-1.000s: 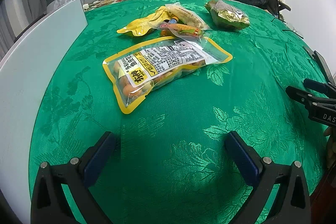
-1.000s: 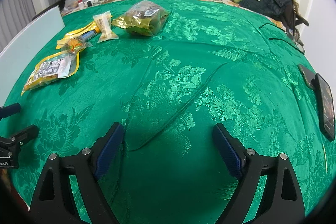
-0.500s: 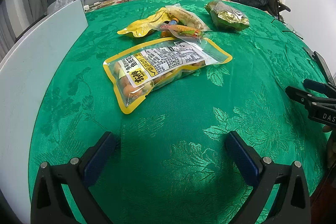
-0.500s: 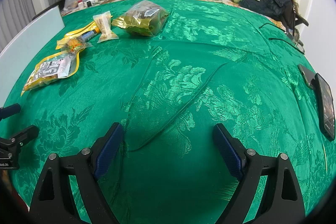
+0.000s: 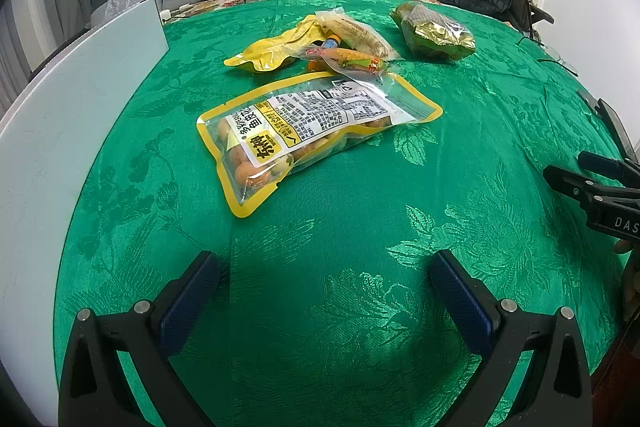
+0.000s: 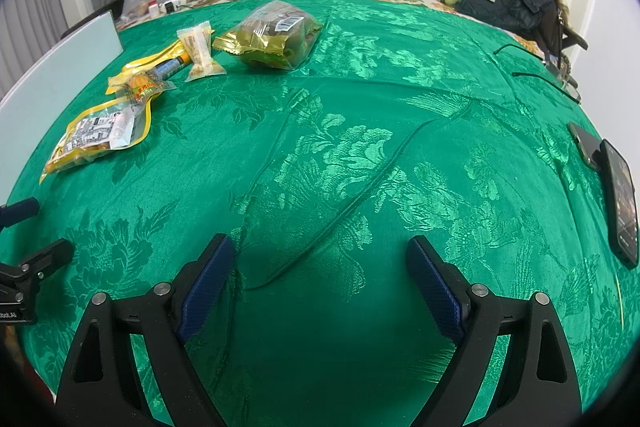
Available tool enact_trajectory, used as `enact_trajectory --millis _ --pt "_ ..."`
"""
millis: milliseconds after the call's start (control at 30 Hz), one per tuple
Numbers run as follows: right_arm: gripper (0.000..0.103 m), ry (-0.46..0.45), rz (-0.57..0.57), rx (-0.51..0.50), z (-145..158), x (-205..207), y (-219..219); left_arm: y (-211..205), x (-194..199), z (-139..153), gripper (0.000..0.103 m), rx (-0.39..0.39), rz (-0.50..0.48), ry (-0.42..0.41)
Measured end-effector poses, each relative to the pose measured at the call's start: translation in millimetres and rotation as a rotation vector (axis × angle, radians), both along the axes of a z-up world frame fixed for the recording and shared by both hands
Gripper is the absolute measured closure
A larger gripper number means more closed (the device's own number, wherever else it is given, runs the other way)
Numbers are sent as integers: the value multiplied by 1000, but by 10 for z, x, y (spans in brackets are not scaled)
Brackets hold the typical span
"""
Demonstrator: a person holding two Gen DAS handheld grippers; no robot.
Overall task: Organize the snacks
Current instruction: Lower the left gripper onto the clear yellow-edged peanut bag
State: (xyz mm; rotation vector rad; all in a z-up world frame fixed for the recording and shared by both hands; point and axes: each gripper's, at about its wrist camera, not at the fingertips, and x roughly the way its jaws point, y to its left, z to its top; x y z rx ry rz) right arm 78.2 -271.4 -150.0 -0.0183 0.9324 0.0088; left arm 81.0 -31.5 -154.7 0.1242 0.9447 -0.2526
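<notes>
From the left wrist camera, the left gripper [image 5: 324, 279] hangs over bare green brocade tablecloth [image 5: 360, 227], its blue-padded fingers spread wide with nothing between them. Ahead of it lies a clear yellow-edged pouch [image 5: 312, 131] of round orange-brown snacks, printed label up, flat on the cloth. Beyond the pouch sits a loose cluster: a crumpled yellow packet [image 5: 276, 49], an orange-and-red wrapped snack [image 5: 348, 61] whose clear end overlaps the pouch's far edge, and a pale wrapped cake [image 5: 356, 33] behind them. A green-and-gold bag [image 5: 434, 35] rests apart to the right of the cluster. A white board [image 5: 68, 115] lines the left side of the table. At the right edge the other gripper's black frame [image 5: 600, 195] shows.

From the right wrist camera, the right gripper [image 6: 320, 267] hovers low over empty cloth, its fingers likewise wide apart and holding nothing. All the snacks lie well away at far left: the pouch [image 6: 100, 135] nearest, the green-and-gold bag [image 6: 276, 35] farthest. A dark phone [image 6: 620, 203] lies near the right rim.
</notes>
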Motion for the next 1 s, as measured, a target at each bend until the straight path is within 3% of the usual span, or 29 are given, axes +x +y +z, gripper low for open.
enact_trajectory --millis 200,367,533,700,833,1000 --pt "12 0 0 0 0 -1 1 -9 24 29 0 12 -26 52" --pt "12 0 0 0 2 0 0 -86 40 86 0 74 -141 161" --pt "12 0 0 0 2 0 1 -227 48 356 0 134 -280 119" --pt "12 -1 0 0 2 -1 0 -374 317 529 0 192 -389 114" --pt "12 -1 0 0 2 -2 1 -393 590 529 1 262 -410 103" --pt "11 -1 0 0 2 -1 0 -412 1052 514 0 280 -394 97"
